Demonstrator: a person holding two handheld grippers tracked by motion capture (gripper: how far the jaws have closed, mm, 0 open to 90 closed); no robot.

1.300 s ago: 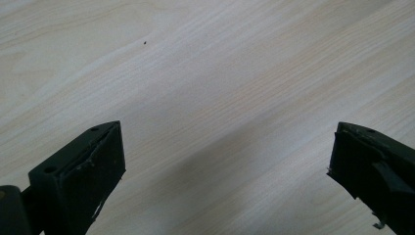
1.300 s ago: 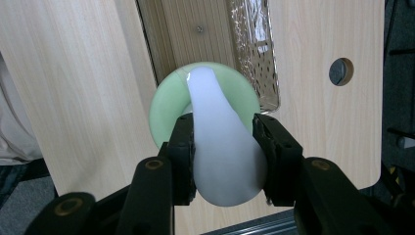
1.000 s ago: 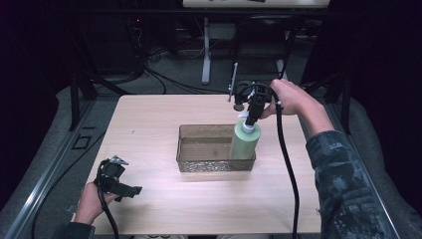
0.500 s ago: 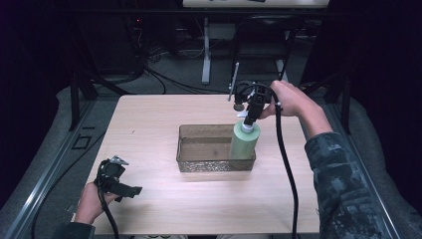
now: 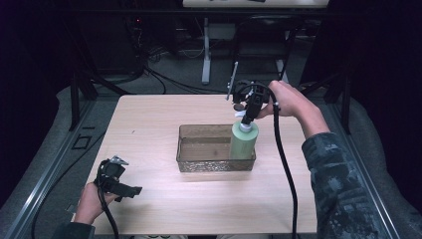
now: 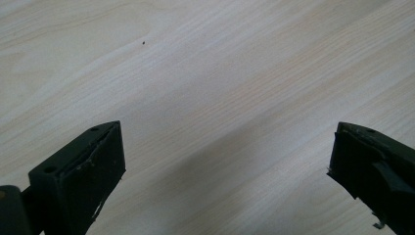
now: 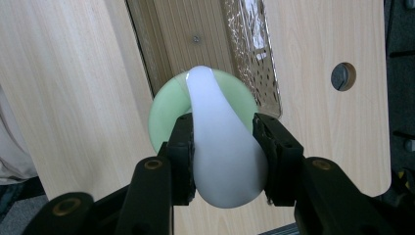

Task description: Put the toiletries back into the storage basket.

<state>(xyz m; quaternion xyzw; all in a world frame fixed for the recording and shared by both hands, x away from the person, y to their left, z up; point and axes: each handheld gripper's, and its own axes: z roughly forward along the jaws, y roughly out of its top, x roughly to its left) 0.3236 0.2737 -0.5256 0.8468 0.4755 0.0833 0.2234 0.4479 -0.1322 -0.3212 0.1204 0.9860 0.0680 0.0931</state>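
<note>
The green bottle (image 5: pixel 243 141) is standing upright inside the mesh basket (image 5: pixel 199 164), at its right end. The right gripper (image 5: pixel 247 117) is clamping the bottle's white pump top (image 7: pixel 220 147) from above. Well left of the basket, the left gripper (image 5: pixel 130 190) is resting on the table (image 5: pixel 149 114), jaws gaping, gripping nothing.

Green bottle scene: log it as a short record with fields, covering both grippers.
bottle: green bottle with white pump top, upright at the right end of the tray
tray: clear brownish tray mid-table
right gripper: right gripper shut on the pump top from above
left gripper: left gripper open above bare table, near-left corner
</note>
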